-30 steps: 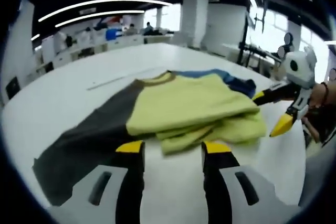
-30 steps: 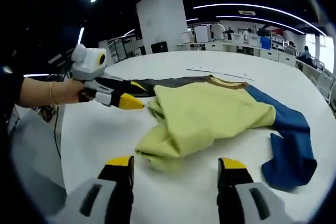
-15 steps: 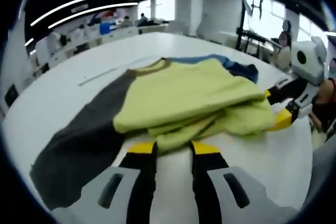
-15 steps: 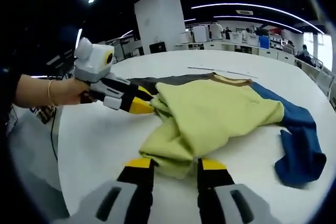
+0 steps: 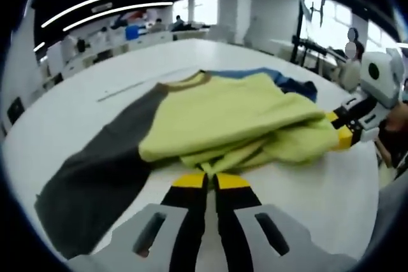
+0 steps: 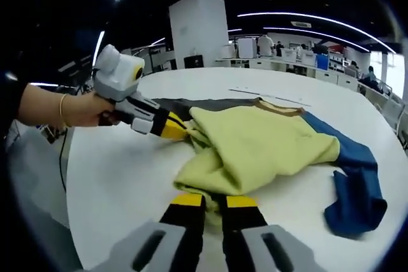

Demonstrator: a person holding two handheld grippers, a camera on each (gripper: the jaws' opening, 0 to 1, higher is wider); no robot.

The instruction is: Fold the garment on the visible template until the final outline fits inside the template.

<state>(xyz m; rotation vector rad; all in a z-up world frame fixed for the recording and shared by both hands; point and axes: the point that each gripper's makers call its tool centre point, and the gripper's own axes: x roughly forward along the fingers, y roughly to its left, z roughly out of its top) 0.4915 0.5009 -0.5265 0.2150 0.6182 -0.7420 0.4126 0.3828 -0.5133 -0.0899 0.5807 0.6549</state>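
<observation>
Both grippers pinch the near yellow hem of the shirt [image 5: 223,119]: the left gripper [image 5: 208,179] has its jaws nearly closed on the bunched edge, and the right gripper [image 6: 215,200] is likewise clamped on the folded hem. Lying on a white table [image 6: 115,176], the shirt stretches sideways, grey sleeve [image 5: 95,176] left, blue sleeve [image 6: 357,183] right, collar [image 6: 278,104] far. Behind is an open office with white pillars [image 6: 199,30] and ceiling light strips.

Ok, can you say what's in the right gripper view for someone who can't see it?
The right hand-held gripper pinches the near edge of a yellow shirt lying on a white table. The left hand-held gripper grips its far edge.
</observation>
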